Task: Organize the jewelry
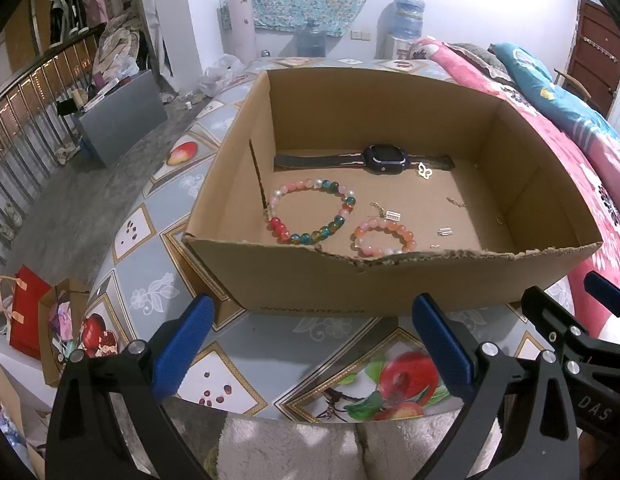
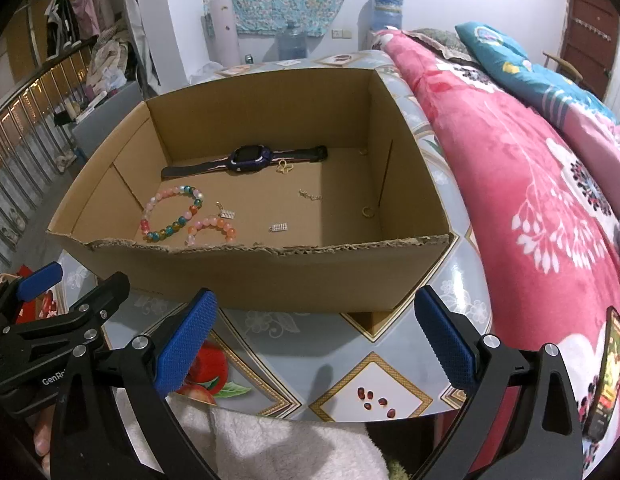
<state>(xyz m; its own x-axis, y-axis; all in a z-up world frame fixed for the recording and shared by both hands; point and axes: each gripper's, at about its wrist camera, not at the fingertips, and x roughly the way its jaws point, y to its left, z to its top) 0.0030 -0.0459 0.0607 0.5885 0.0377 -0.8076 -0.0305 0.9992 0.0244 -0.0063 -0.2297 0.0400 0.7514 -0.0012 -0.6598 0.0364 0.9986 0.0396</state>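
An open cardboard box stands on a fruit-patterned table. Inside lie a dark smartwatch, a large multicoloured bead bracelet, a smaller pink-orange bead bracelet, a gold butterfly charm, a thin chain, small silver clasps and a gold ring. My left gripper is open before the box's near wall, holding nothing. My right gripper is open too, beside it to the right.
A pink floral quilt and teal pillow lie right of the table. A phone rests on the quilt. Left of the table are a grey cabinet, a railing and a red gift bag on the floor.
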